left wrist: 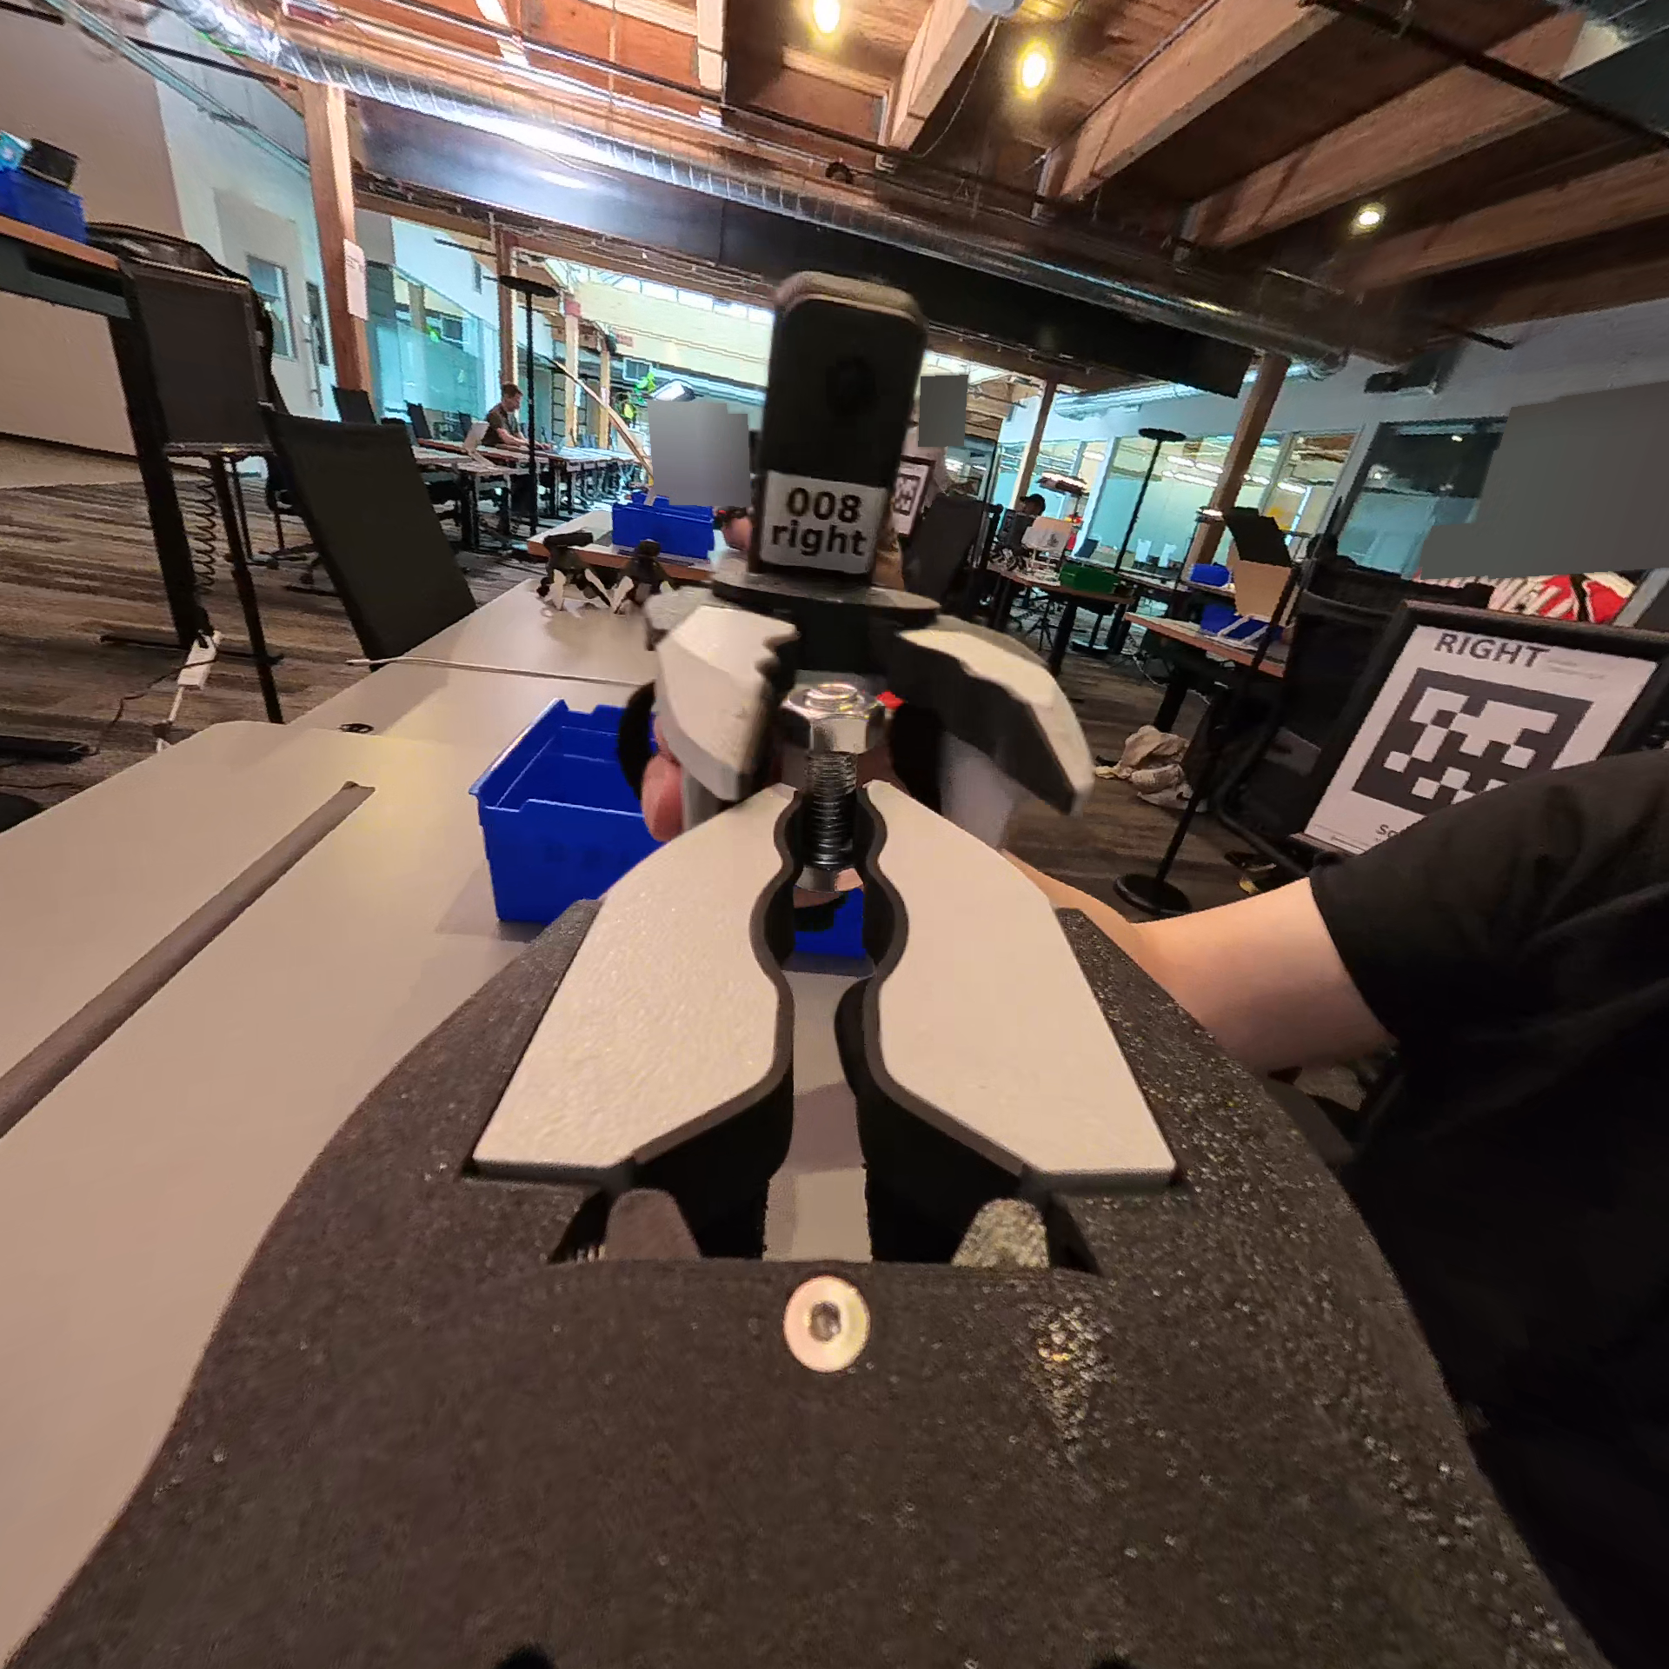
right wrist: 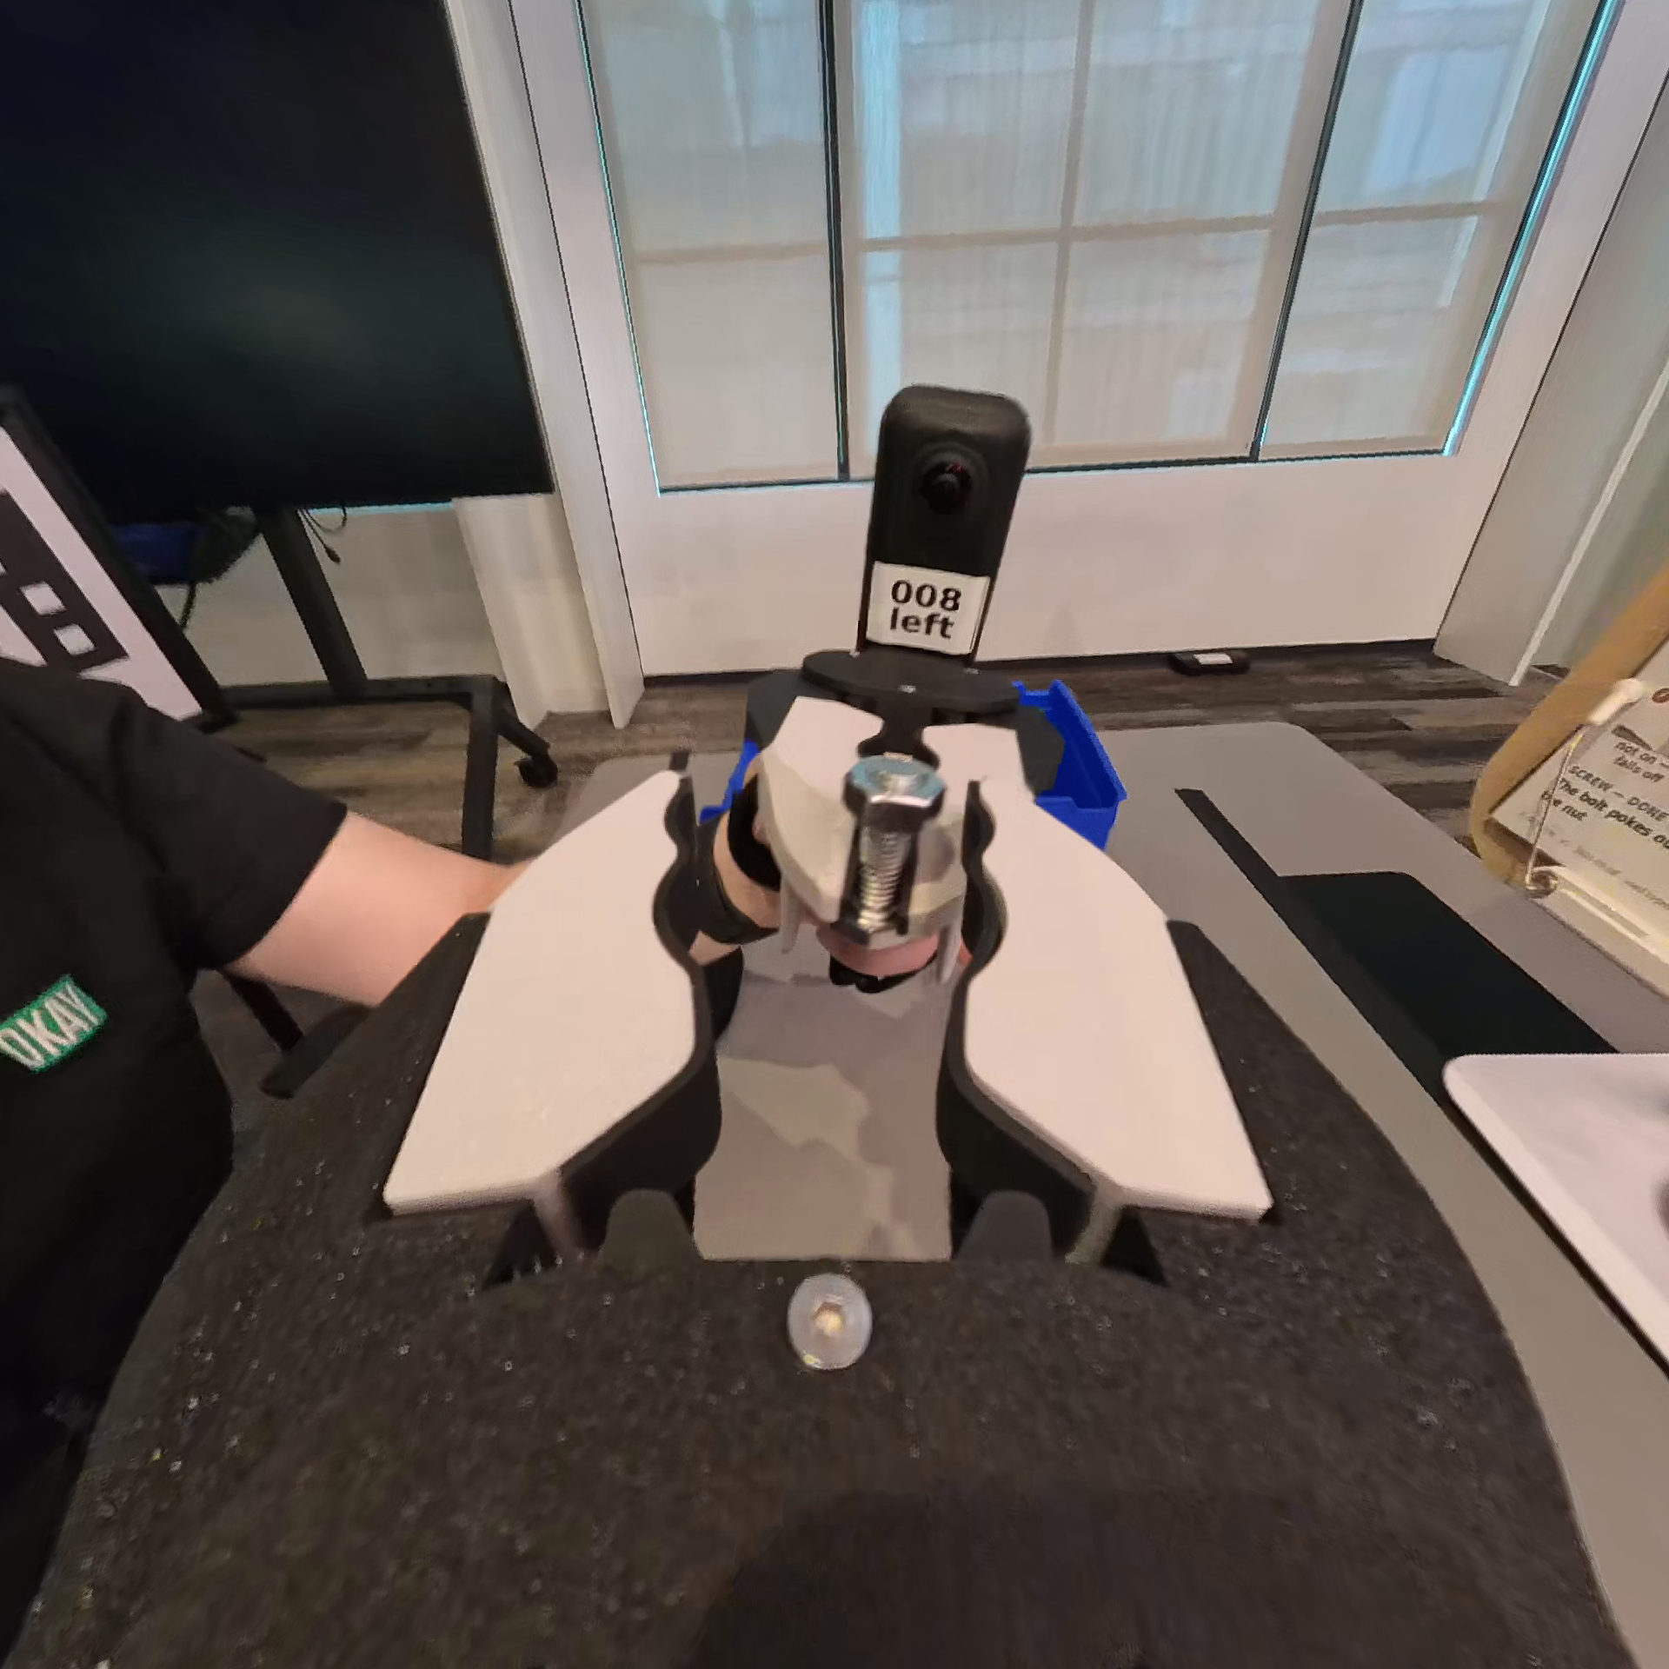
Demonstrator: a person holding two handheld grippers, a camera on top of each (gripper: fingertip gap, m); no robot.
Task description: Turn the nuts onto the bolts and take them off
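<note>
A silver bolt (left wrist: 826,817) stands upright in the air above the table, head down, with a hex nut (left wrist: 831,718) on its upper end. My left gripper (left wrist: 826,840) is shut on the bolt's threaded shank. My right gripper (left wrist: 881,759) faces it from the far side, with its white fingers (left wrist: 713,722) spread either side of the nut and apart from it. In the right wrist view my right gripper (right wrist: 826,813) is open wide. Beyond it the left gripper (right wrist: 881,867) holds the bolt (right wrist: 881,881) with the nut (right wrist: 894,795) on top.
A blue bin (left wrist: 560,813) sits on the grey table (left wrist: 181,993) just behind the grippers; it also shows in the right wrist view (right wrist: 1079,777). A person's forearm (left wrist: 1264,975) reaches in from the right. A marker board (left wrist: 1481,731) stands at the right. Papers (right wrist: 1589,813) and a white board (right wrist: 1571,1174) lie on the table. My left and right fingertips are right by each other.
</note>
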